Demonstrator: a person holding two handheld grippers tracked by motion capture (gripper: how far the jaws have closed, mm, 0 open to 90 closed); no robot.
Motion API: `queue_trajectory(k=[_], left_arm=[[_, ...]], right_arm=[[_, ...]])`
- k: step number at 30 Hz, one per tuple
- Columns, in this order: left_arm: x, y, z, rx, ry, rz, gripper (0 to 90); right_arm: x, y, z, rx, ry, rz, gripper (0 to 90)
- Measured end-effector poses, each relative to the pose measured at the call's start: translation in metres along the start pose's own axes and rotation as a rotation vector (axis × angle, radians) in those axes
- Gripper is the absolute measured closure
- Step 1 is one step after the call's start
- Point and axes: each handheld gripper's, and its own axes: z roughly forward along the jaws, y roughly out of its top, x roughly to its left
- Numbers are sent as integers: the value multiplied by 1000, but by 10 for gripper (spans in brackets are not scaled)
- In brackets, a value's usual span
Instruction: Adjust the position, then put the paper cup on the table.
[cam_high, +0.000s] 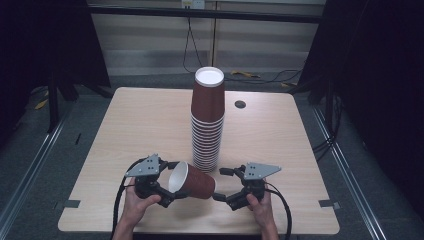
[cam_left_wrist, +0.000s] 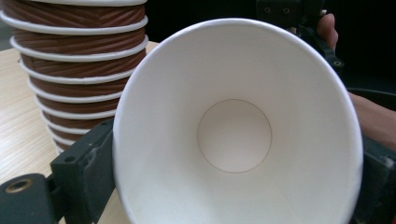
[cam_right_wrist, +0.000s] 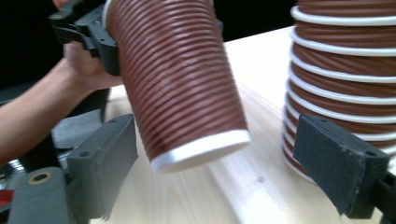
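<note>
between the hands, cup (cam_high: 192, 181) sideways, mouth leftward, left fingers (cam_left_wrist: 86, 161) clamped on rim, right fingers (cam_right_wrist: 105, 163) apart

Brown ribbed cup (cam_high: 192, 181) (white inside), matching white-rimmed stack (cam_high: 207, 122), pale wood-grain table (cam_high: 135, 130)

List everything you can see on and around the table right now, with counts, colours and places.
Single cup: one, brown ribbed outside, white inside; on its side near the table's front edge, mouth toward the left tongs.
Cup stack: one tall stack of brown cups with white rims, upside down, mid-table behind the single cup.
Table: one, light wood, with a dark round hole toward its far right.
Cables: several, dark, on the floor beyond the table.
Left tongs: black, gripping the single cup at its rim.
Right tongs: black, open, at the cup's base without pressing it.
Hands: two, holding the tongs at the front edge.
</note>
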Motion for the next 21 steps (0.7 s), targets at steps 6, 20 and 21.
queue_trajectory(k=[6,20,21], left_arm=[[3,0,-9,11,37,-9,75],[14,2,-27,70,100,-27,74],[14,3,-28,79,111,-23,74]], right_arm=[[3,-1,-1,3,-88,-8,136],[0,-6,-12,-45,-209,15,131],[-1,-8,-13,-54,-224,21,131]])
